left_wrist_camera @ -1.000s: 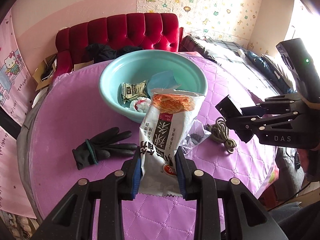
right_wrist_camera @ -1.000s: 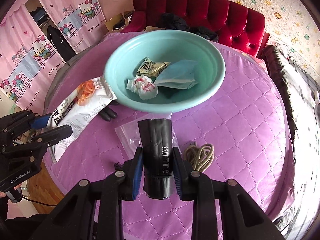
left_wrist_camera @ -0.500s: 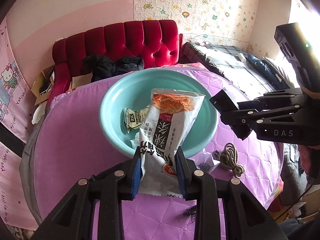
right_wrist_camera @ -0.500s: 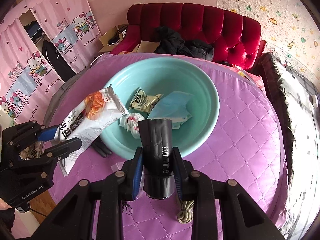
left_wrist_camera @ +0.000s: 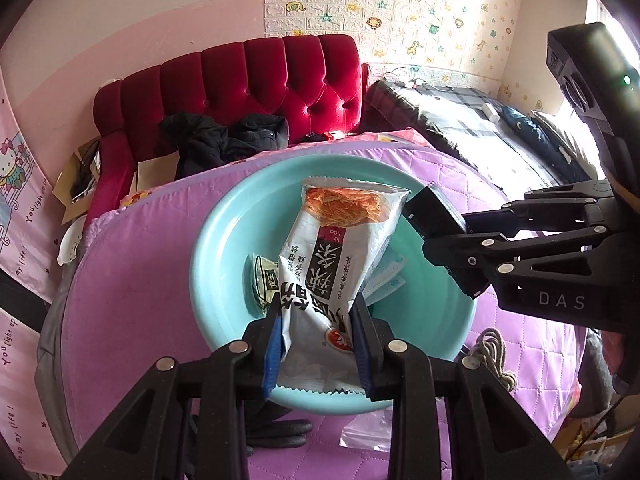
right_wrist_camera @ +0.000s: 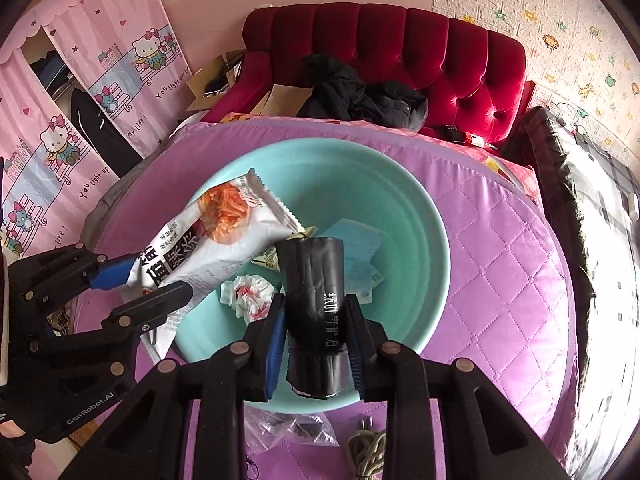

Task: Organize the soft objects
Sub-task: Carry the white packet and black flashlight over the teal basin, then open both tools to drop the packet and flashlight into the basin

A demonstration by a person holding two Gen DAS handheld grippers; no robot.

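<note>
Behind our work surface stands a red tufted sofa (left_wrist_camera: 256, 84) against pink walls. We work over a round table with a purple quilted cover (right_wrist_camera: 500, 264), on which sits a teal basin (right_wrist_camera: 384, 184). Our left gripper (left_wrist_camera: 318, 344) is clamped on the lower end of a white snack bag (left_wrist_camera: 336, 248), held above the basin interior. Our right gripper (right_wrist_camera: 316, 332) is clamped on a black roll of bags (right_wrist_camera: 314, 284), also above the basin. Inside the basin lie a blue mask packet (right_wrist_camera: 356, 244) and a crumpled white wrapper (right_wrist_camera: 246, 292). A coiled rope (left_wrist_camera: 494, 350) lies on the cover just beside the basin.
</note>
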